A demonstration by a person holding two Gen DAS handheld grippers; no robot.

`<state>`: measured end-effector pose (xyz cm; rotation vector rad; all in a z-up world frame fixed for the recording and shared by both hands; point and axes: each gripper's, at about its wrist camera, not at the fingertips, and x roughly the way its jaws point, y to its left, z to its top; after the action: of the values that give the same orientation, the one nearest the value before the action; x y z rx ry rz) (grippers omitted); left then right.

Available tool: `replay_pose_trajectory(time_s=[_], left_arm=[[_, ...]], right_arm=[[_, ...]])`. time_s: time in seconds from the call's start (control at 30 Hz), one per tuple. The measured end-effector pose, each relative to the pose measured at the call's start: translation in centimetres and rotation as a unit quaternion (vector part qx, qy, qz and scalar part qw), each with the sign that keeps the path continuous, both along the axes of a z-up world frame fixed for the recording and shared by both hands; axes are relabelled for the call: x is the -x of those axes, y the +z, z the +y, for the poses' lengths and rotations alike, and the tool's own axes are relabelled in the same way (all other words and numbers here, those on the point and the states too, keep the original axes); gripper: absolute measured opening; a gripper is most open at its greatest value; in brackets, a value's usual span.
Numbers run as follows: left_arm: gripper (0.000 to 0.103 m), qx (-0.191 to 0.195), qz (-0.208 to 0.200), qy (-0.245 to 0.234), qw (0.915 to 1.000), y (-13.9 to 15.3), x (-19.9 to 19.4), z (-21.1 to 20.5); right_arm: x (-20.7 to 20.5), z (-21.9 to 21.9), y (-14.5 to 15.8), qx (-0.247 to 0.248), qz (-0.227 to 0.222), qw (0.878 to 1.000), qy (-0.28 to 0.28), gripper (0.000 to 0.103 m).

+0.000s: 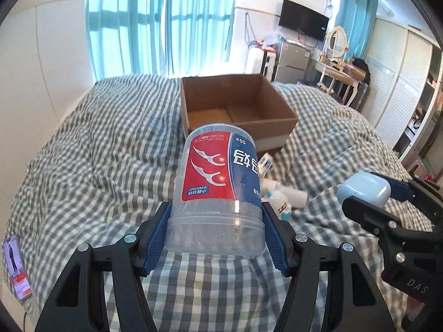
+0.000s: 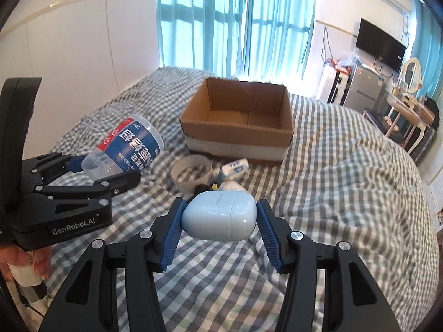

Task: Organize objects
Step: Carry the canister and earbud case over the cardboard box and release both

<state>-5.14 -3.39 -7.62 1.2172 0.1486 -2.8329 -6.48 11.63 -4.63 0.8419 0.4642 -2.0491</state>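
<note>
My left gripper (image 1: 217, 232) is shut on a clear plastic floss-pick jar (image 1: 218, 182) with a red and blue label, gripped at its lid end and held above the bed. The same jar (image 2: 127, 146) and left gripper (image 2: 105, 174) show at the left of the right wrist view. My right gripper (image 2: 218, 218) is shut on a pale blue earbud case (image 2: 218, 215), lifted off the bedding; that case (image 1: 362, 191) appears at the right of the left wrist view. An open, empty cardboard box (image 1: 235, 105) (image 2: 238, 121) sits on the bed ahead of both grippers.
A checked duvet (image 1: 97, 152) covers the bed. Between the grippers and the box lie a roll of white tape (image 2: 191, 171), a small blue-white packet (image 2: 235, 167) and small white items (image 1: 285, 196). A phone (image 1: 16, 274) lies at the bed's left edge. A hand (image 2: 25, 260) holds the left gripper.
</note>
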Motion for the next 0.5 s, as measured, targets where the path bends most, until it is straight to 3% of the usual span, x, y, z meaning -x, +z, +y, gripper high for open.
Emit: replay_pose_trajectory(time_s=[0.37,0.5], left_arm=[[0.065,0.044,0.043,-0.002,0.9981,3.8,3.3,0.5],[0.065,0.036,0.050,-0.009,0.9981,5.0,5.7,0.2]], right_arm=[[3.2,-1.1,5.6,0.038,0.028,0.999,0.007,0.052],[5.7,-2.3,7.1,0.044,0.037,0.998,0.010,0.052]])
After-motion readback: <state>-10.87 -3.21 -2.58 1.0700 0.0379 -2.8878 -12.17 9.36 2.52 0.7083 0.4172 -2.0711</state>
